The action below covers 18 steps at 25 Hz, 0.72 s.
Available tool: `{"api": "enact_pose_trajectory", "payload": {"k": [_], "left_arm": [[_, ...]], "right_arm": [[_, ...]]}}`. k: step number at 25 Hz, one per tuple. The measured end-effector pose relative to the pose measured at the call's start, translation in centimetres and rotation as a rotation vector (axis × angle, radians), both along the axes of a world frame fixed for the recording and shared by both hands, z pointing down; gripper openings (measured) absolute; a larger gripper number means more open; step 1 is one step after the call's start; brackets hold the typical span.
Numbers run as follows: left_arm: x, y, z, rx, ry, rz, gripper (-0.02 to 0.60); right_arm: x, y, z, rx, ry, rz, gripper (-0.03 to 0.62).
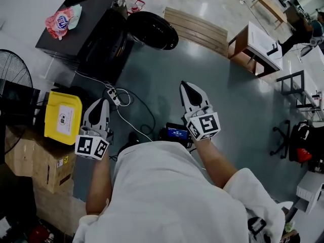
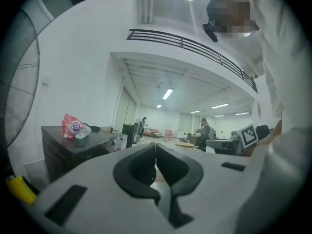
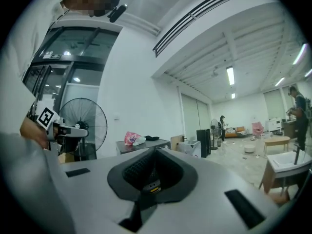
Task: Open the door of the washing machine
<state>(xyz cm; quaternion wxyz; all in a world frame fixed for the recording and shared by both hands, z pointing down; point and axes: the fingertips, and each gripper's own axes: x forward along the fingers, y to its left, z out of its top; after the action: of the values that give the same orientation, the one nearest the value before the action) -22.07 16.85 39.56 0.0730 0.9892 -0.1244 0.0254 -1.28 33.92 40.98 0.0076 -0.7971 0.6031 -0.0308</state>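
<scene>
I have the washer (image 1: 83,29) ahead, a pink bag (image 1: 62,20) on top of it and a round black disc (image 1: 152,30) just beside its front. Left gripper (image 1: 103,103) is well short of the washer, jaws together on nothing. Right gripper (image 1: 186,87) is farther off, closed and empty too

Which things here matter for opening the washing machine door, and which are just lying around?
Job: washing machine, its round door, left hand-held gripper, right hand-held gripper.
Lying about: red bag, yellow box, power strip, fan, cardboard boxes.
</scene>
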Motion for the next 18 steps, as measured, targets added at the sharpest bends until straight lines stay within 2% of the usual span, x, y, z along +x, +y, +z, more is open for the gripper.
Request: {"api": "enact_pose_trajectory", "payload": {"k": [3, 8, 18], "left_arm": [[-1.2, -1.3, -0.2, 0.036, -0.013, 0.005, 0.011], [-4.0, -4.3, 0.8, 0.02, -0.027, -0.082, 0.011], [-4.7, -3.5, 0.3, 0.023, -0.016, -0.015, 0.011]], "right_arm": [[-1.9, -1.8, -0.9, -0.002, 0.02, -0.001, 0.031], [-4.2, -3.3, -2.1, -0.007, 0.05, -0.013, 0.031], [-4.9, -2.7, -1.2, -0.022, 0.022, 0.015, 0.031]]}}
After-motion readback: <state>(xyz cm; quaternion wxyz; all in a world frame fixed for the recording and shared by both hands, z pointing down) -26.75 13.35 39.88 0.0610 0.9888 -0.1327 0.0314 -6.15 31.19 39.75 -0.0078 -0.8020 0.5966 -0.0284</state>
